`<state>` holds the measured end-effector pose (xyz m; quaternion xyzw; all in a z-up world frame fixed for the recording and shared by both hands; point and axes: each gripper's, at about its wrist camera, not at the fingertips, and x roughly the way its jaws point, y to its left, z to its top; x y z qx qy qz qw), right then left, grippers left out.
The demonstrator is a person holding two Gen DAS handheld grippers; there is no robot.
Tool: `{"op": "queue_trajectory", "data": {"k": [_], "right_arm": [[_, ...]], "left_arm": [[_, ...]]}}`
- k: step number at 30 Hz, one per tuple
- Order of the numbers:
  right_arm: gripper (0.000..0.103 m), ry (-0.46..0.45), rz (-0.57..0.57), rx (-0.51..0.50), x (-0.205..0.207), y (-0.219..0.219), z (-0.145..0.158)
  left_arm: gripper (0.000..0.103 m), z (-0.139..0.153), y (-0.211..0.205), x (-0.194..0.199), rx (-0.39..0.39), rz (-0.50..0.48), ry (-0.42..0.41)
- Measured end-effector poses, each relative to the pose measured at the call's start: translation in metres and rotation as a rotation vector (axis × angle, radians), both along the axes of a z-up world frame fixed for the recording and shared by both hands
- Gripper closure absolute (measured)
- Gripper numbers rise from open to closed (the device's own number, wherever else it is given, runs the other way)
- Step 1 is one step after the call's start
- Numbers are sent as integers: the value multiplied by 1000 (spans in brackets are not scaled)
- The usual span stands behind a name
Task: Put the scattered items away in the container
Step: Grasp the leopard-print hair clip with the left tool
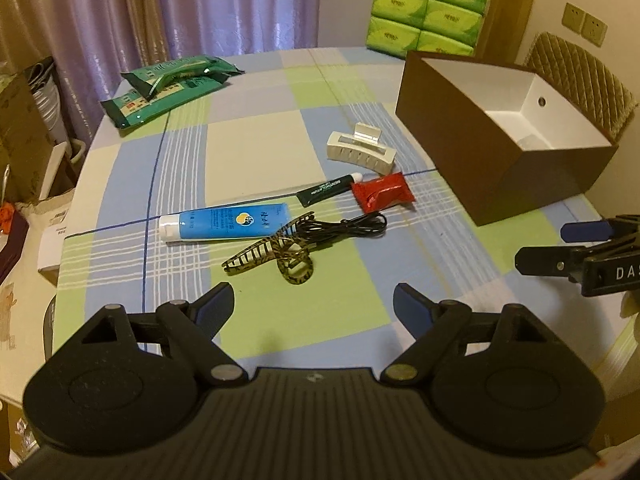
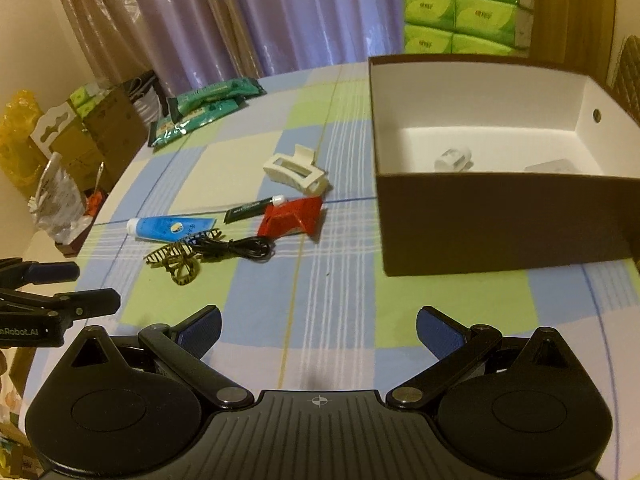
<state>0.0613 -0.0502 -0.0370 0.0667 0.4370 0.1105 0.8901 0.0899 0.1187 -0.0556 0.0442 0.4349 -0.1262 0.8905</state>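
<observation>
Tongs spread wide and empty on both sides, left tongs (image 1: pixel 313 304) and right tongs (image 2: pixel 319 328) hovering over the worktop (image 1: pixel 256 144), facing the tortoiseshell hair claw (image 1: pixel 272 258), blue tube (image 1: pixel 228 226) and black cable (image 1: pixel 348 227) clustered just left of the brown box (image 1: pixel 500 176), ready for picking.

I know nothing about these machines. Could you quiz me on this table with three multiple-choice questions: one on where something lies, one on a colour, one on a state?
1. Where does the white hair clip lie?
A. in the box
B. on the table, left of the box
C. under the curtain

2. What colour is the big tube?
A. blue
B. yellow
C. pink

3. How is the left gripper?
A. shut on the cable
B. open, holding nothing
C. shut on the tube

Answers: 1 B, it rests on the checked cloth beside the box. 2 A, its body is blue with a white cap. 3 B, its fingers stand wide apart over bare cloth.
</observation>
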Motion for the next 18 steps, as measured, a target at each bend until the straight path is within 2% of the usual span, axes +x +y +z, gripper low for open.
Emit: {"op": "queue_trajectory", "data": {"k": [16, 18], "right_arm": [[3, -10, -14, -42, 38, 54, -26], [8, -3, -25, -50, 42, 57, -30]], "left_arm": [[26, -34, 19, 58, 43, -186, 16], [26, -39, 19, 65, 58, -222, 20]]}}
